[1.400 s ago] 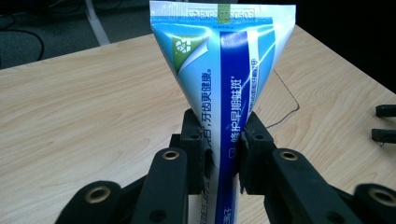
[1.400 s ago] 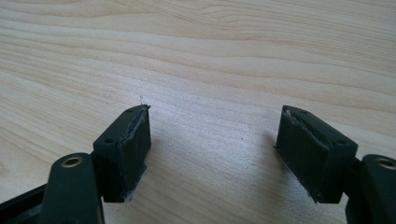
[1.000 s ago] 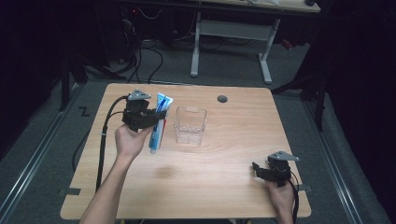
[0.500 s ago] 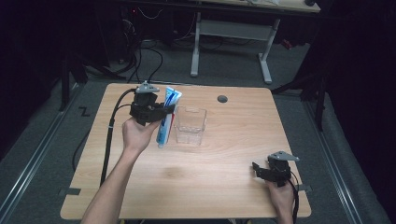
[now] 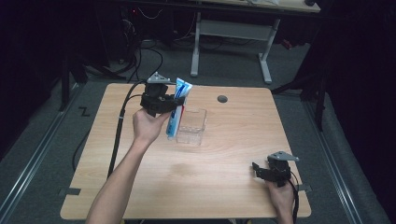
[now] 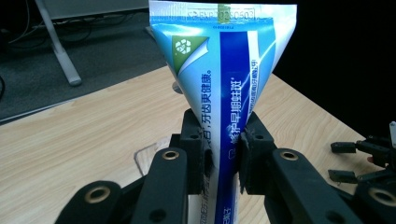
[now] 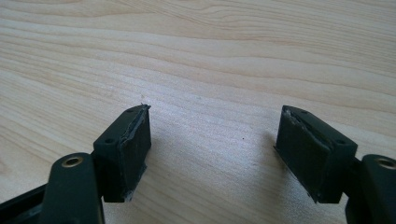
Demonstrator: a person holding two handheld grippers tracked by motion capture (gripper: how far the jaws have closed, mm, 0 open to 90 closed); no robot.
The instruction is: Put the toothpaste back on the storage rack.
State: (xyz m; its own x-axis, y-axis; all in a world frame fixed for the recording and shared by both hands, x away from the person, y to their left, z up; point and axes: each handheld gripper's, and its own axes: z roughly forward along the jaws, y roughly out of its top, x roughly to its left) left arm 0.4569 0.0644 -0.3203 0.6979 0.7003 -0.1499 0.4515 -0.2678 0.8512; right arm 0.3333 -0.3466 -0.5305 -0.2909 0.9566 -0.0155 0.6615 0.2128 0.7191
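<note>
Resting low at the near right corner of the wooden surface (image 5: 224, 186), the right gripper (image 7: 212, 154) has its jaws spread wide with only bare wood between them. Farther off on the left, the left gripper (image 6: 223, 156) has its jaws clamped on a blue-and-white toothpaste tube (image 6: 224, 70), held upright above the surface, just beside a clear plastic box (image 5: 192, 126) near the middle.

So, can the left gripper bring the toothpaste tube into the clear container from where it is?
Probably yes. The left gripper is shut on the toothpaste tube, held up just beside the clear container. The container's top looks open, nothing lies between them, and the right gripper rests far off.
</note>
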